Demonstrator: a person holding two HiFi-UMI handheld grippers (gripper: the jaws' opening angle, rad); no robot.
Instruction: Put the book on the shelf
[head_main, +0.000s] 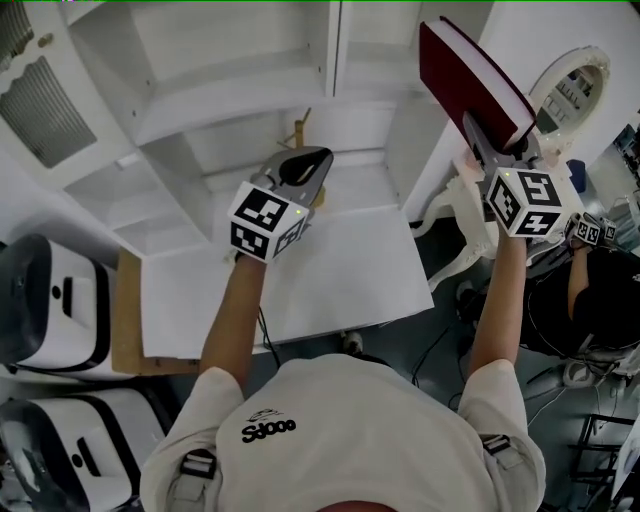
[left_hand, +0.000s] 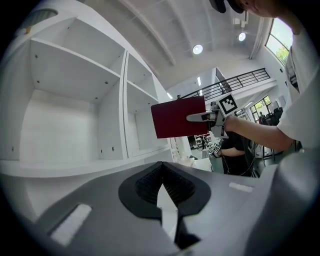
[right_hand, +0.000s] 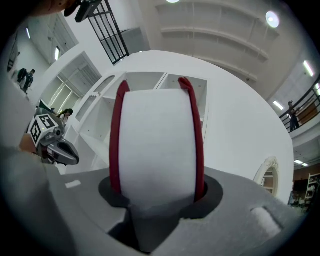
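Note:
A dark red hardback book (head_main: 470, 80) is held up at the right, beside the right side wall of the white shelf unit (head_main: 230, 100). My right gripper (head_main: 492, 140) is shut on its lower edge. In the right gripper view the book's white page edge (right_hand: 157, 145) stands between the jaws, with red covers on both sides and the shelf (right_hand: 145, 85) behind it. My left gripper (head_main: 315, 165) hangs shut and empty over the white table (head_main: 300, 270), in front of the shelf's lower compartments. The left gripper view shows the book (left_hand: 177, 117) level with empty compartments (left_hand: 75, 105).
Two white machines (head_main: 50, 300) stand at the left on the floor. An ornate white frame (head_main: 570, 90) and another person (head_main: 600, 290) are at the right. Cables lie on the floor near the table's right corner.

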